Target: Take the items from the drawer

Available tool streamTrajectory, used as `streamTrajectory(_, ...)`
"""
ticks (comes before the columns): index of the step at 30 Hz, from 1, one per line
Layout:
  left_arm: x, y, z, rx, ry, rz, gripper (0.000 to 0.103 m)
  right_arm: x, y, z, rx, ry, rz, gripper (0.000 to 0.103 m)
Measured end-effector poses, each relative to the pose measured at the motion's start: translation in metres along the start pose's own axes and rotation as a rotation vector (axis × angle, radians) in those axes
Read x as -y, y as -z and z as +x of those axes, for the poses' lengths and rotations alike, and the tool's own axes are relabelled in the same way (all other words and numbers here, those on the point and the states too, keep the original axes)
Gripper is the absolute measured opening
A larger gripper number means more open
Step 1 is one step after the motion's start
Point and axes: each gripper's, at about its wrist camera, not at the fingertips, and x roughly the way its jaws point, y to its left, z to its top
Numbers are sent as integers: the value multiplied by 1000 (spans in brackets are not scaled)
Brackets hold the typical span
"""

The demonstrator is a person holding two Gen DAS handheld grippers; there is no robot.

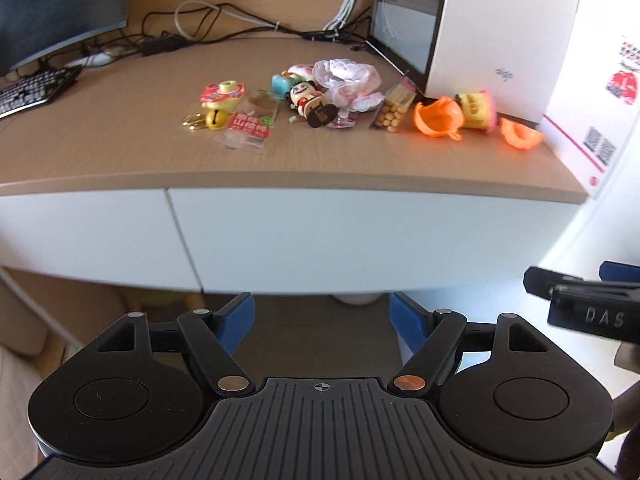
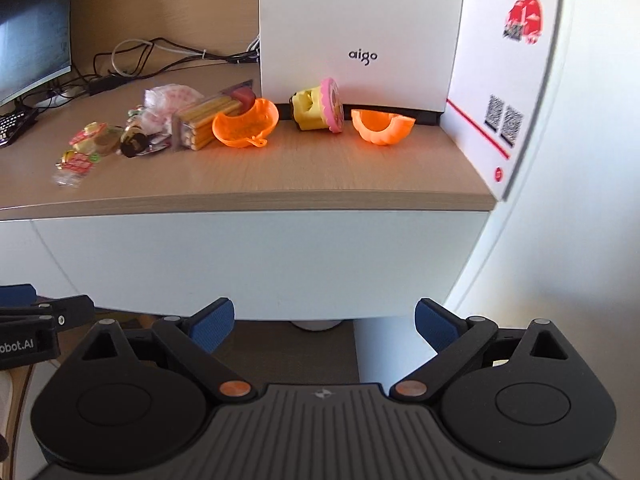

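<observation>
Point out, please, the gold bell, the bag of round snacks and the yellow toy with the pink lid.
Gold bell (image 1: pixel 215 119), left wrist view, its round body.
Bag of round snacks (image 1: pixel 390 117), left wrist view, lower half.
Yellow toy with the pink lid (image 2: pixel 310 110), right wrist view, yellow side.

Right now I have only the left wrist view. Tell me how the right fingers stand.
Observer: The right gripper is open, with nothing between its fingers.
Operator: Read me the white box's front.
Observer: The box reads "aigo".
Operator: Describe the yellow toy.
Observer: The toy lies on its side. Its pink disc faces the right-hand orange shell and is not touching it.
</observation>
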Motion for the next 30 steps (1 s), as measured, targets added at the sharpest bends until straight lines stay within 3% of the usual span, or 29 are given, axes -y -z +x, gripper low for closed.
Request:
streamTrajectory(12, 12, -5, -72, 37, -1, 12, 80, 6, -11, -64, -35, -69, 28, 98)
streamTrajectory(18, 7, -3, -74, 10, -22, -13, 80, 0, -11, -79, -19, -67, -29, 98)
streamTrajectory(30, 16, -1, -68, -15, 5, 9, 80, -4, -8, -74, -55, -66, -46, 98)
